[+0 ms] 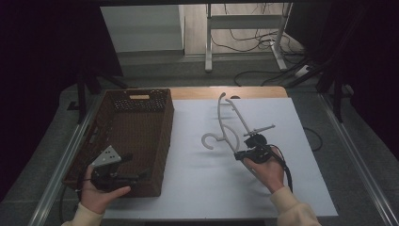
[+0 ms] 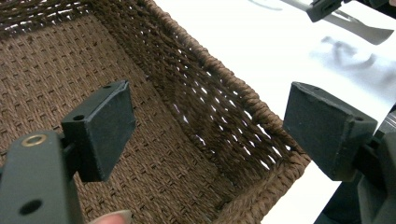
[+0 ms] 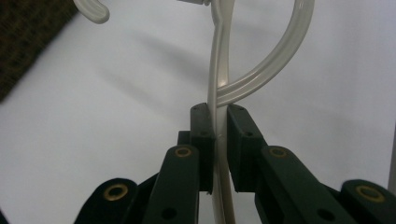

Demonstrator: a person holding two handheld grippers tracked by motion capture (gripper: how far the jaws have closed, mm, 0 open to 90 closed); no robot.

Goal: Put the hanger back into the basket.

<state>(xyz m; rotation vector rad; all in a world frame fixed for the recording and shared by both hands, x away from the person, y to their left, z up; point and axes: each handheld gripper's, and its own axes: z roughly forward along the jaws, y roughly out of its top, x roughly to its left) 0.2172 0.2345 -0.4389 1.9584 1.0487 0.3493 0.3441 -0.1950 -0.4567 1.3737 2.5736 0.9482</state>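
Observation:
A white plastic hanger (image 1: 230, 120) tilts up above the white sheet (image 1: 211, 188), its hook (image 1: 209, 141) toward the basket. My right gripper (image 1: 244, 154) is shut on one of its thin arms. In the right gripper view the pads of the right gripper (image 3: 219, 121) press on the hanger (image 3: 275, 56) from both sides. A brown woven basket (image 1: 164, 141) stands at the left. My left gripper (image 1: 141, 175) hovers at the basket's near right corner. In its own view the left gripper (image 2: 210, 126) is wide open above the basket (image 2: 224, 79), with nothing between the jaws.
The sheet covers most of a wooden table (image 1: 226, 92). Metal rails (image 1: 357, 155) run along both sides. Behind the table stand a white frame (image 1: 244, 23) and loose cables (image 1: 254, 42) on the floor. Dark curtains close in left and right.

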